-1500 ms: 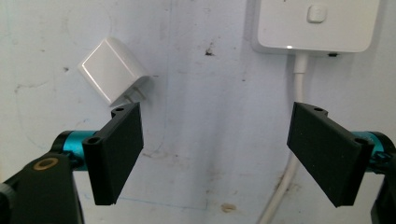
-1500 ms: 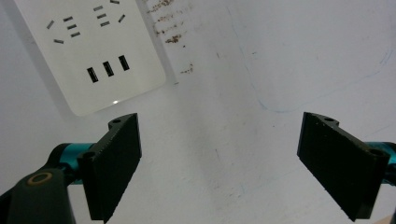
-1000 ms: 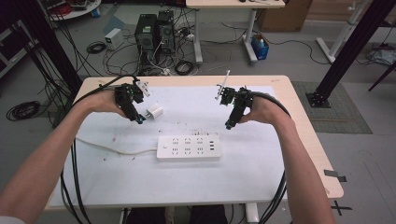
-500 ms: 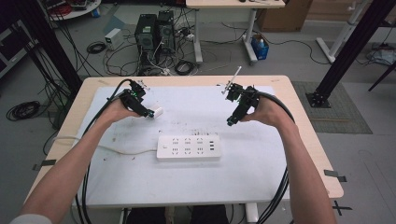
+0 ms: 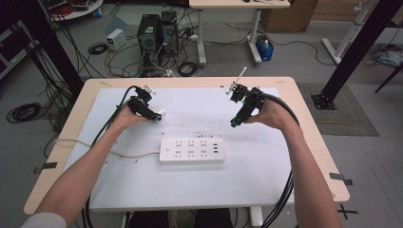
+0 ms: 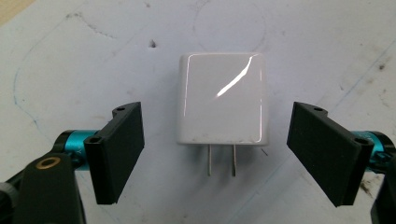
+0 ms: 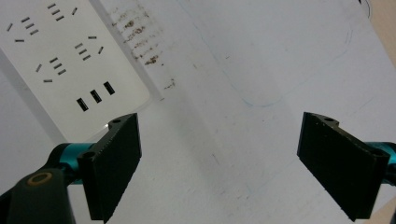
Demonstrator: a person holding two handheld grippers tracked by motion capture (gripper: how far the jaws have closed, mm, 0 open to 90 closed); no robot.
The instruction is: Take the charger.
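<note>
One white charger (image 6: 223, 103), one power strip (image 5: 191, 150), two grippers: left gripper (image 5: 157, 115), right gripper (image 5: 234, 123).

I see open mat on both sides of the white charger (image 6: 222, 100), gaps separating it from my left gripper (image 6: 217, 156), while the power strip (image 5: 192, 150) blocks the near centre.

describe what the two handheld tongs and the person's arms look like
Both tongs, the left and the right, have flat black rectangular jaws on teal metal fittings, with a brass ring near the base. Thick black cables trail from each along bare forearms. A pale sleeve edge shows at the left shoulder.
</note>
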